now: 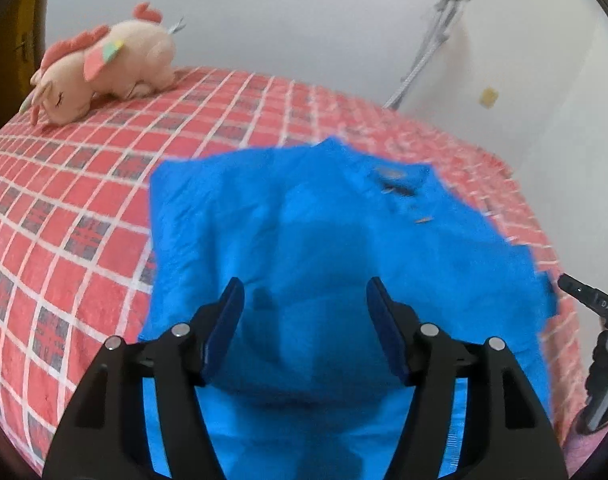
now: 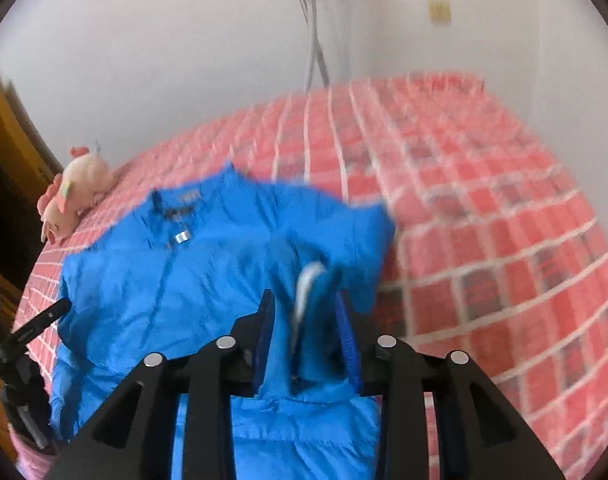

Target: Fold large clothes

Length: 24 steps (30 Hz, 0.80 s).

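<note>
A bright blue puffer jacket (image 1: pixel 304 220) lies on the bed, collar toward the far side. My left gripper (image 1: pixel 304 300) is open and empty, hovering over the jacket's lower part. In the right wrist view the jacket (image 2: pixel 176 280) is spread at left. My right gripper (image 2: pixel 308 308) is shut on a bunched fold of the jacket with a white-edged cuff (image 2: pixel 308 284), held above the bed. The right gripper's tip shows at the left wrist view's right edge (image 1: pixel 584 296). The left gripper's tip shows at the right wrist view's left edge (image 2: pixel 44 316).
The bed has a red checked cover (image 1: pixel 64 220) with white lines. A pink plush toy (image 1: pixel 104 64) lies at the far left corner, also in the right wrist view (image 2: pixel 76 196). White walls stand behind, with a grey rod (image 1: pixel 432 48) leaning there.
</note>
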Motion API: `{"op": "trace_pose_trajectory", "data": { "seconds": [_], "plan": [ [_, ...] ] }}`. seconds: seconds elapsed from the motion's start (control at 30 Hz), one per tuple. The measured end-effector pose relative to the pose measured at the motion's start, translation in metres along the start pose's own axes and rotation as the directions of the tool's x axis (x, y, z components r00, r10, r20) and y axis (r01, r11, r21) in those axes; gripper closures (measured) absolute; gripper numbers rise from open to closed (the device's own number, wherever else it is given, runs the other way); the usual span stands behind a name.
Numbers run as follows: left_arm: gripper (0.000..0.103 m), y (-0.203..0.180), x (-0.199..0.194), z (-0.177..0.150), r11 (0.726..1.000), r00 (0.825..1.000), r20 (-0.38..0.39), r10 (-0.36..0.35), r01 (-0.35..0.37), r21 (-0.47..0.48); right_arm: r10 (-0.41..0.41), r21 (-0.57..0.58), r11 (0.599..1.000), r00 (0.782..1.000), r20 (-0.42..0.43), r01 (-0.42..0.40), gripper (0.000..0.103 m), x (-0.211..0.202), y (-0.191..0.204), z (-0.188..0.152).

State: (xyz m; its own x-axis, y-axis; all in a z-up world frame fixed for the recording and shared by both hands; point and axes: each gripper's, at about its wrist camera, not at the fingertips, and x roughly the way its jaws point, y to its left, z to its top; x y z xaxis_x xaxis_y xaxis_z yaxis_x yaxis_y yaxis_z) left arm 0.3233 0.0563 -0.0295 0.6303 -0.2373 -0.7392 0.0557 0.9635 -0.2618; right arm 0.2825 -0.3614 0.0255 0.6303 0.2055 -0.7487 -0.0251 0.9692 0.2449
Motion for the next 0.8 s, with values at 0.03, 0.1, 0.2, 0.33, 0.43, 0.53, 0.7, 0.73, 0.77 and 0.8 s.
{"op": "trace_pose_trajectory", "data": {
  "seconds": [0.03,0.1,0.2,0.33,0.43,0.53,0.7,0.73,0.77,0.8],
  "plan": [
    [0.040,-0.009,-0.006,-0.001,1.000,1.000,0.015,-0.008,0.008,0.012,0.027,-0.019,0.999,1.000,0.003,-0.027,0.071,-0.003,0.009,0.000],
    [0.040,-0.022,-0.008,-0.005,0.999,1.000,0.016,-0.012,0.011,0.043,0.051,-0.061,0.997,0.998,-0.024,-0.053,0.071,0.001,0.029,-0.004],
    [0.040,-0.038,0.003,-0.015,0.996,1.000,-0.017,-0.016,0.017,0.093,0.045,-0.115,0.992,0.995,-0.093,-0.056,0.071,0.024,0.049,-0.013],
    [0.040,-0.037,0.026,-0.024,0.994,0.997,-0.074,0.020,-0.012,0.109,0.034,-0.121,0.991,0.987,-0.156,-0.053,0.071,0.042,0.051,-0.023],
    [0.040,-0.033,0.038,-0.027,0.992,0.994,-0.099,0.037,-0.025,0.121,0.004,-0.108,0.994,0.979,-0.202,-0.026,0.071,0.055,0.045,-0.030],
    [0.040,-0.032,0.045,-0.031,0.989,0.992,-0.114,0.054,-0.038,0.144,-0.009,-0.107,0.994,0.969,-0.247,-0.018,0.072,0.077,0.041,-0.040],
    [0.039,-0.035,0.049,-0.034,0.982,0.991,-0.108,0.081,-0.061,0.176,-0.051,-0.157,0.987,0.972,-0.228,0.015,0.072,0.086,0.048,-0.048],
    [0.039,-0.034,0.047,-0.034,0.984,0.991,-0.109,0.075,-0.055,0.170,-0.036,-0.142,0.990,0.973,-0.230,0.003,0.072,0.084,0.046,-0.047],
    [0.039,-0.032,0.045,-0.032,0.985,0.992,-0.109,0.070,-0.051,0.165,-0.017,-0.121,0.993,0.973,-0.230,-0.011,0.072,0.081,0.043,-0.045],
    [0.039,-0.032,0.042,-0.031,0.986,0.991,-0.110,0.071,-0.053,0.160,-0.005,-0.110,0.994,0.973,-0.230,-0.021,0.071,0.078,0.042,-0.043]
  ]
}}
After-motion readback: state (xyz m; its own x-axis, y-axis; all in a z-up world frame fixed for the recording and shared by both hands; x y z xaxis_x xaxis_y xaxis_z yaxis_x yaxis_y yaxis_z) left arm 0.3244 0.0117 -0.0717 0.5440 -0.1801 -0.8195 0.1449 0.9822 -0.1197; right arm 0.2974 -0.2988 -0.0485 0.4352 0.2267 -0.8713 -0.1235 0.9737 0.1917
